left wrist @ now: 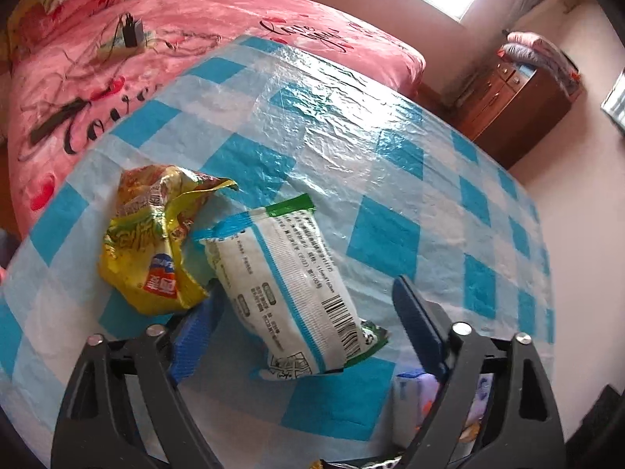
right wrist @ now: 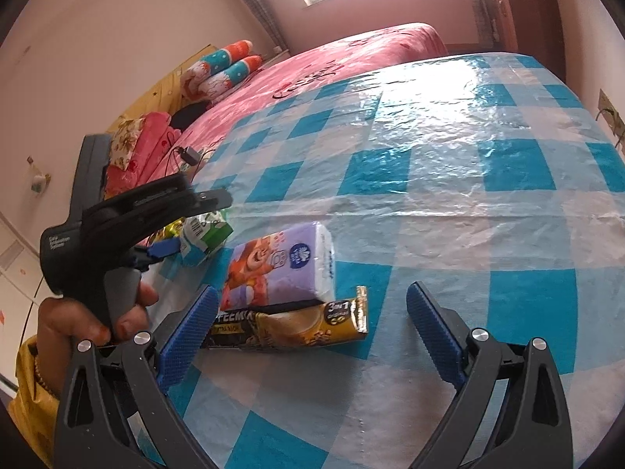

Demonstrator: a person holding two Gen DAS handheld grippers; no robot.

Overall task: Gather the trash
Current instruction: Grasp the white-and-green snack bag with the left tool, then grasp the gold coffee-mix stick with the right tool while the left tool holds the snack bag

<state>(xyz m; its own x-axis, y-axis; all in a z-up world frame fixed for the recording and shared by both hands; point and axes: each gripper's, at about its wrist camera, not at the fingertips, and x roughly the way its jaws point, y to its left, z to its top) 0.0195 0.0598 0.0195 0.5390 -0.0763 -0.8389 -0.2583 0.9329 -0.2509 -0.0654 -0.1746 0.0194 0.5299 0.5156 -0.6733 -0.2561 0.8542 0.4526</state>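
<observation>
- The left hand-held gripper (left wrist: 304,308) stands released over the checked surface (left wrist: 390,148), its blue pads either side of a white packet (left wrist: 289,281) but not pressing on it (the left pad is partly hidden behind the packet's edge).
- A crumpled yellow wrapper (left wrist: 156,234) lies just left of the packet, touching it; its print is too creased to read.
- The right hand-held gripper (right wrist: 308,312) is also released, jaws wide; its left pad sits just beside the end of a coffee sachet (right wrist: 297,328), whose dark end is cut off behind that pad.
- A tissue pack (right wrist: 281,265) lies against the sachet's far side.
- In the right wrist view the left tool's black body covers most of the white packet (right wrist: 203,238), and only a sliver of the yellow wrapper shows.
- A hand (right wrist: 90,320) in a yellow sleeve (right wrist: 31,402) grips the left tool's handle.
- A pink bed (left wrist: 195,31) lies beyond the surface, with a charger (left wrist: 131,31) and tangled cable on it.
</observation>
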